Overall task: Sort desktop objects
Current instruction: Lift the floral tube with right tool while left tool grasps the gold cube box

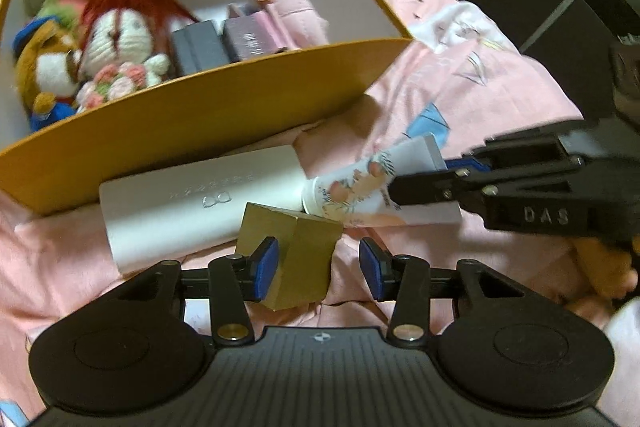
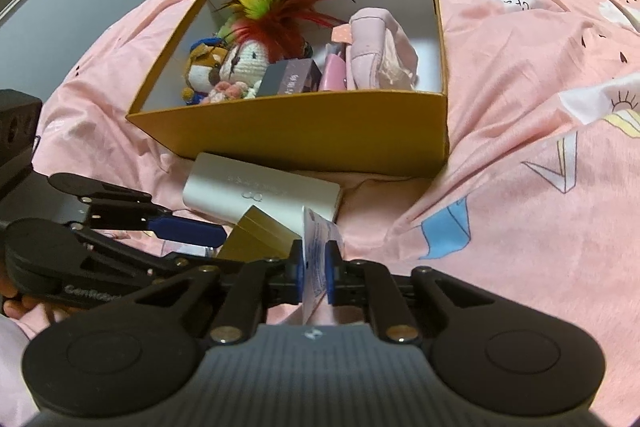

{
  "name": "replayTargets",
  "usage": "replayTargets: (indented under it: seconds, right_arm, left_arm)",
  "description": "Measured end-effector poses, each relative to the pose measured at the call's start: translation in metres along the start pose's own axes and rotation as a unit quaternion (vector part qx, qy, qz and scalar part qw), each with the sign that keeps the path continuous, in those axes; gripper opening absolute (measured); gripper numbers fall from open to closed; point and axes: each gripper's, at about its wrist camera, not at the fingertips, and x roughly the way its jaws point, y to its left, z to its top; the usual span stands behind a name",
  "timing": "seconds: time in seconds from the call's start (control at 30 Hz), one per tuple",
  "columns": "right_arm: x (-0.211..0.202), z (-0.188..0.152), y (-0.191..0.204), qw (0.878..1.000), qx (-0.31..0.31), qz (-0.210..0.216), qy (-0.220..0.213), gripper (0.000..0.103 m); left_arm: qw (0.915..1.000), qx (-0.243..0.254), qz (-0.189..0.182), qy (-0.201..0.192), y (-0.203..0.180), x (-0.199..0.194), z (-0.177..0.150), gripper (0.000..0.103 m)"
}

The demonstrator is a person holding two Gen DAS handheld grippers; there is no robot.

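While the open mustard-yellow cardboard box [image 2: 304,131] sits on the pink printed bedsheet [image 2: 520,107], its near wall stands just behind a white oblong carton [image 1: 192,211], leaving only a narrow strip of bed there. To the box's right the sheet lies bare and wide. Against the carton rests a small gold cardboard cube [image 1: 296,259], tilted on an edge. The left claw [image 1: 318,265] is half open around it, one blue pad at its face, the other apart. The right claw [image 2: 314,273] is pinched on the flat crimped end of a white floral-printed squeeze tube [image 1: 360,187], which lies beside the cube, cap towards the carton.
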Motion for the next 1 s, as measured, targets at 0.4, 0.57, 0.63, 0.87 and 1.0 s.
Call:
replayTargets:
  seconds: [0.4,0.57,0.63,0.87,1.0]
  right_arm:
    - [0.0,0.001,-0.003,1.0,0.005,-0.006,-0.003,0.01]
    - [-0.006,0.002,-0.004,1.0,0.014,-0.006,-0.009,0.008]
    - [-0.014,0.004,0.0,1.0,0.003,-0.009,-0.016,0.008]
    - [-0.033,0.005,0.022,0.991,-0.083,-0.088,-0.051,0.008]
    - [-0.019,0.001,0.013,0.997,-0.053,-0.056,-0.017,0.008]
  left_arm:
    - [0.9995,0.033,-0.001,0.004,-0.008,0.002,0.0,0.042]
    - [0.9992,0.038,-0.011,0.005,-0.015,0.003,-0.001,0.042]
    - [0.9989,0.041,-0.02,0.004,-0.017,0.004,-0.002,0.042]
    - [0.9977,0.047,-0.047,0.011,-0.03,0.012,-0.003,0.042]
    - [0.9978,0.045,-0.046,0.013,-0.033,0.016,-0.005,0.041]
